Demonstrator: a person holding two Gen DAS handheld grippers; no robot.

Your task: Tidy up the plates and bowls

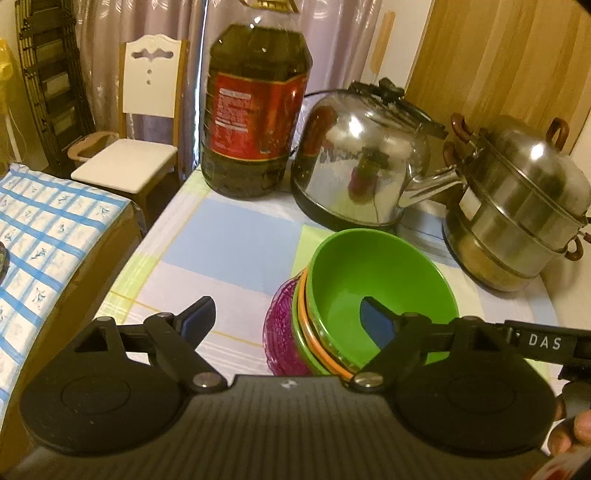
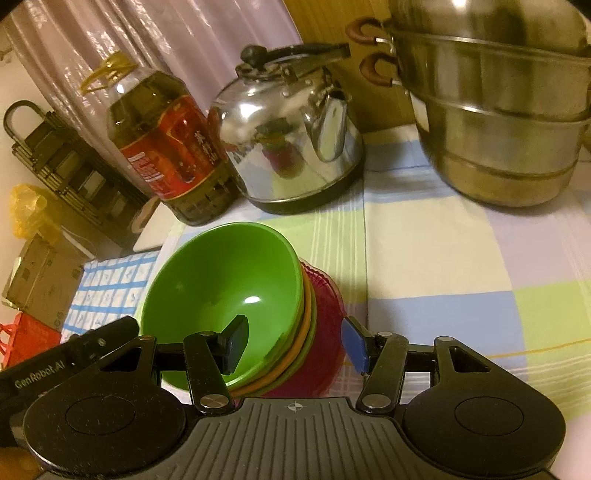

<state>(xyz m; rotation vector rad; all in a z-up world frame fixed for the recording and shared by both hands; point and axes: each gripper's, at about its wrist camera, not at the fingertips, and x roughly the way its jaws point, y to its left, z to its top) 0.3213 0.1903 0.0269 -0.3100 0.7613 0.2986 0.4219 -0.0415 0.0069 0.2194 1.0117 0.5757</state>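
Now both tools released: left tool (image 1: 291, 319) and right tool (image 2: 295, 341) flanking the bowl stack (image 2: 236, 306).

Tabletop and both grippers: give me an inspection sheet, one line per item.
Surface: checked tablecloth.
Job's things: green bowl tops a nested stack, orange and green rims under it, purple glass dish at the bottom.
Clutter: oil bottle, kettle, steamer pot.
Grippers: left gripper open, empty; right gripper open, straddling the stack's rim without touching.
Cables: nothing seen.
Surroundings: white chair, curtain.
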